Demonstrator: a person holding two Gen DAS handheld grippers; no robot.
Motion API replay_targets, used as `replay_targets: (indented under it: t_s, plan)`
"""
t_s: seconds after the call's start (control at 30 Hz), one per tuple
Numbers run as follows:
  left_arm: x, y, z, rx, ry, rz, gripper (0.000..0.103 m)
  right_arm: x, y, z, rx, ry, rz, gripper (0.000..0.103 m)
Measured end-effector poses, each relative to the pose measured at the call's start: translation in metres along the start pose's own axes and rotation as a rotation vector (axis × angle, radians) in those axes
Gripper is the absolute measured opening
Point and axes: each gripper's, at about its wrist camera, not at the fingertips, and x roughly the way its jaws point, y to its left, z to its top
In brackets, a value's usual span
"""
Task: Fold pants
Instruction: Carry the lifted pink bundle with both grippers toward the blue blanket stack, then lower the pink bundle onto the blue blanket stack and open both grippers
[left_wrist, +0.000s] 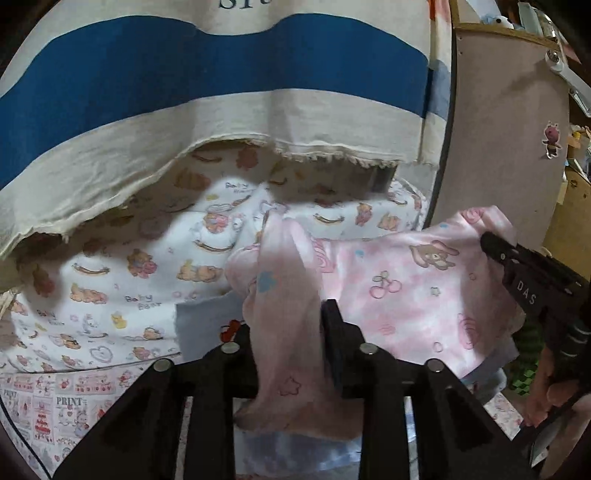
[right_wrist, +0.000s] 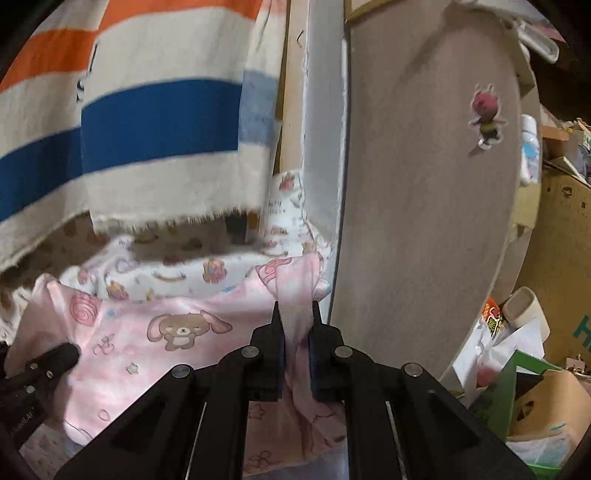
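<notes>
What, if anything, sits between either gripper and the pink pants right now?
Nothing visible. The left gripper and the right gripper each already pinch a bunch of the pink pants between their fingers, with the cloth stretched between them over the patterned bedding.

Pants (left_wrist: 413, 295) hung stretched between left gripper (left_wrist: 286, 325) and right gripper (right_wrist: 297, 328), each clamped on an edge. Blanket (left_wrist: 147, 266) lay behind and below the pants. Towel (left_wrist: 221, 74) hung over the blanket's far side. Board (right_wrist: 424, 184) stood right of both.
</notes>
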Motion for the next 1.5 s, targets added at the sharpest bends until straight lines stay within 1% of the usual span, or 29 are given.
replay_targets:
  t_s: [0.03,0.07,0.13,0.2,0.23,0.27,0.33,0.37,0.43,0.53,0.63,0.7,0.77,0.87,0.97,1.17,1.23,1.37,1.43,1.5]
  plan:
    - [0.001,0.002,-0.001,0.004,-0.001,0.009,0.042,0.002,0.0,-0.001,-0.002,0.002,0.002,0.01]
    - [0.001,0.003,-0.001,0.007,-0.004,0.022,0.053,0.004,-0.001,-0.002,-0.001,0.004,0.002,0.01]
    - [0.0,0.005,-0.003,0.014,-0.025,0.055,0.063,0.006,-0.004,-0.005,0.01,0.008,0.002,0.01]
    - [-0.001,0.007,-0.004,0.03,-0.043,0.078,0.069,0.009,-0.009,-0.007,0.025,0.021,0.012,0.017]
    - [-0.002,0.007,-0.005,0.037,-0.048,0.085,0.075,0.01,-0.01,-0.008,0.037,0.02,0.013,0.028]
    - [-0.005,0.008,-0.006,0.046,-0.057,0.093,0.08,0.009,-0.012,-0.008,0.043,0.016,0.016,0.054]
    - [-0.009,0.01,-0.007,0.054,-0.084,0.102,0.087,0.003,-0.015,-0.008,0.04,-0.024,0.036,0.086]
    - [-0.012,0.012,-0.007,0.054,-0.099,0.105,0.092,-0.001,-0.015,-0.007,0.032,-0.047,0.041,0.086]
    - [-0.022,0.016,-0.007,0.051,-0.138,0.114,0.101,-0.008,-0.012,-0.005,-0.013,-0.062,0.05,0.086]
    - [-0.037,0.026,-0.007,0.034,-0.198,0.135,0.101,-0.022,-0.009,0.0,-0.039,-0.102,0.082,0.086]
    - [-0.055,0.036,-0.008,0.018,-0.256,0.14,0.102,-0.039,-0.008,0.002,-0.012,-0.121,0.174,0.088]
    - [-0.069,0.042,-0.01,0.017,-0.293,0.15,0.102,-0.051,-0.006,0.0,0.005,-0.14,0.216,0.093]
    - [-0.087,0.048,-0.012,0.02,-0.329,0.165,0.102,-0.059,-0.002,-0.001,0.007,-0.152,0.231,0.101]
    - [-0.109,0.055,-0.016,0.033,-0.357,0.186,0.102,-0.072,0.008,-0.001,-0.004,-0.166,0.247,0.101]
    - [-0.131,0.061,-0.022,0.054,-0.382,0.212,0.102,-0.084,0.013,-0.002,0.011,-0.173,0.276,0.101]
    - [-0.171,0.076,-0.041,0.084,-0.418,0.248,0.102,-0.112,0.027,-0.009,-0.006,-0.191,0.328,0.102]
    - [-0.179,0.082,-0.048,0.084,-0.431,0.27,0.102,-0.119,0.034,-0.013,-0.021,-0.193,0.346,0.102]
    - [-0.193,0.1,-0.063,0.05,-0.429,0.265,0.102,-0.133,0.049,-0.025,0.003,-0.185,0.388,0.102]
    - [-0.195,0.108,-0.075,0.069,-0.438,0.277,0.102,-0.135,0.058,-0.036,0.024,-0.166,0.427,0.102]
    - [-0.193,0.116,-0.086,0.088,-0.44,0.307,0.102,-0.134,0.069,-0.046,0.021,-0.156,0.449,0.102]
